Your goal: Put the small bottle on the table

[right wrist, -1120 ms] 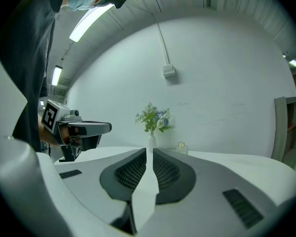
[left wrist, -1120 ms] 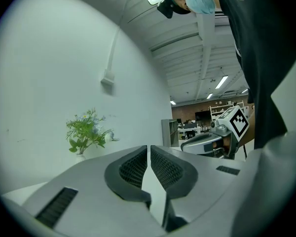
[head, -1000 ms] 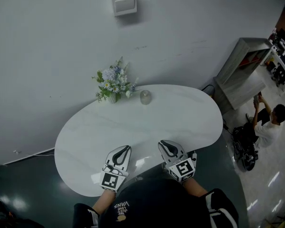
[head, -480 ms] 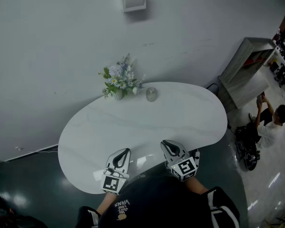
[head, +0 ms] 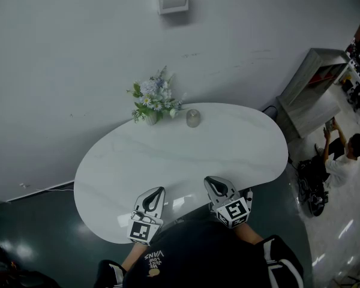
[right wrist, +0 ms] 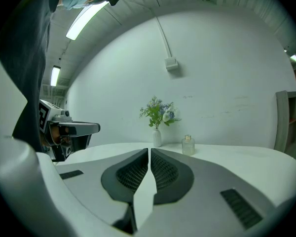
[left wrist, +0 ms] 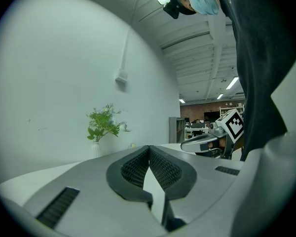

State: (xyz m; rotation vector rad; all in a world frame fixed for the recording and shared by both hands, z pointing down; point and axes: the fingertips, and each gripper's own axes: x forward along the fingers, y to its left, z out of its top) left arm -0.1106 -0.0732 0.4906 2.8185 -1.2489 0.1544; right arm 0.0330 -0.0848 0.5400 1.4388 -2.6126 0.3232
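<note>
Left tongs (head: 158, 190), right tongs (head: 209, 180): both closed, empty, above near tabletop (head: 168, 161) edge. Small bottle (head: 193, 118): upright at far edge, beside flower vase (head: 151, 119).

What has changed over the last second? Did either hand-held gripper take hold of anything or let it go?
Very little. The right hand-held gripper has just been closing its jaws to shut, with nothing between them. The left hand-held gripper is shut and empty too. Nothing was taken or let go. The small bottle stays on the table beside the vase of flowers.
</note>
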